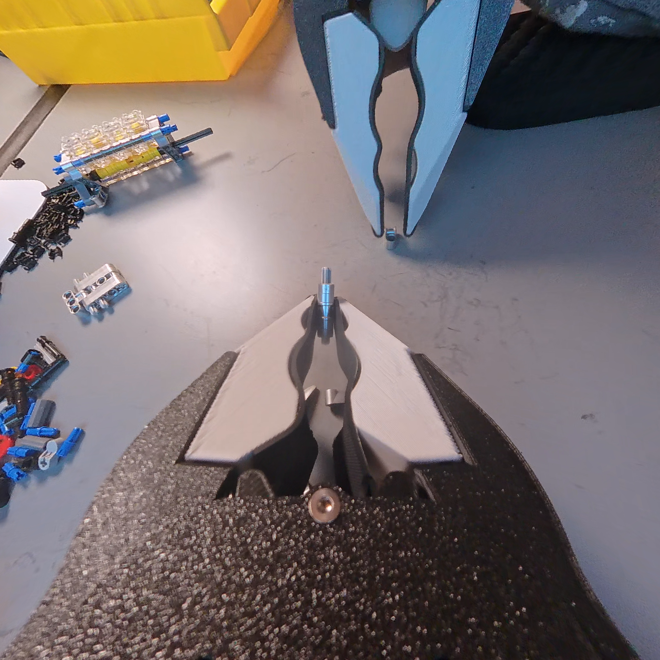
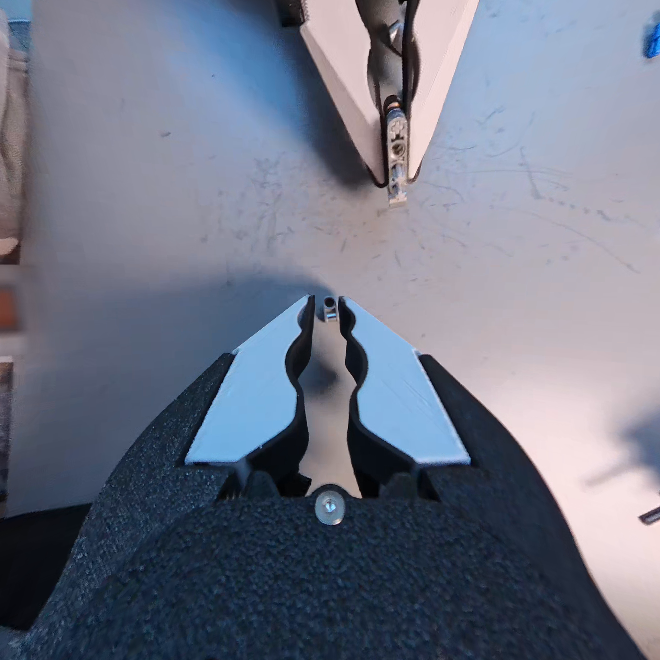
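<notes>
While the left hand-held gripper pinches a thin grey toy piece at its very tips, the good way to work is to keep this grip firm and the piece straight, because only a short part of it sticks out past the tips. In the right wrist view this same piece looks like a flat link with holes, held upright between the closed tips and pointing down to the grey bench.

The right hand-held gripper is spread only a little. A small grey sleeve sits between its tips, close to one finger, but I cannot tell whether the tips really press it or only stand around it. In the left wrist view the sleeve is at the bench surface, just under the tips. In my judgement it needs a centred, gentle squeeze, as so small a round part can easily roll or jump away.

Well apart, on the left side of the bench, stand a half-built model, a grey block, a heap of black pins, mixed small parts and a yellow box.
</notes>
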{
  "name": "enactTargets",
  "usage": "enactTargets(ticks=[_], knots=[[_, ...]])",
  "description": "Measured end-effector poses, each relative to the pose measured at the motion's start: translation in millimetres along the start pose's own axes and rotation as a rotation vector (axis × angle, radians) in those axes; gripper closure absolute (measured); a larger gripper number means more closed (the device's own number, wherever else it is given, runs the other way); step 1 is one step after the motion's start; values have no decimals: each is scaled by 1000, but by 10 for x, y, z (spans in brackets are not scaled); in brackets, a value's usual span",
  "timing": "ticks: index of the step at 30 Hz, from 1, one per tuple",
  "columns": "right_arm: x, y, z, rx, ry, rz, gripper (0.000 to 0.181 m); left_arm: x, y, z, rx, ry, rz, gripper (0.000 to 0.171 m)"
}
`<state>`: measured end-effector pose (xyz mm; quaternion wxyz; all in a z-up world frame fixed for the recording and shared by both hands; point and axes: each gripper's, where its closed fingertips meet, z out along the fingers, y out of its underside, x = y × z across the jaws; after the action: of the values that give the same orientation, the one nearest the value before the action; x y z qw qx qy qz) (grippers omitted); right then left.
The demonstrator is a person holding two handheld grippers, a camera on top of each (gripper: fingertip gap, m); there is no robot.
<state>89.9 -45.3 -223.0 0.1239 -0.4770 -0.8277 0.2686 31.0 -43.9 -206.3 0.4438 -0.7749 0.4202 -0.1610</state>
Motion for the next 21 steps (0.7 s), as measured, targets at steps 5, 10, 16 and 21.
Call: enactTargets(ticks=[5,10,16,21], knots=[[4,123,-167,6,93,86,166,35,-20,13,4,14,-21,166],[-103,175,-131,34,175,254,164,118,-53,17,9,50,-53,166],[-249,82,14,118,192,399,165,169,-60,11,8,84,-66,166],[-16,110,-15,116,295,420,164,159,-44,10,0,76,-57,166]])
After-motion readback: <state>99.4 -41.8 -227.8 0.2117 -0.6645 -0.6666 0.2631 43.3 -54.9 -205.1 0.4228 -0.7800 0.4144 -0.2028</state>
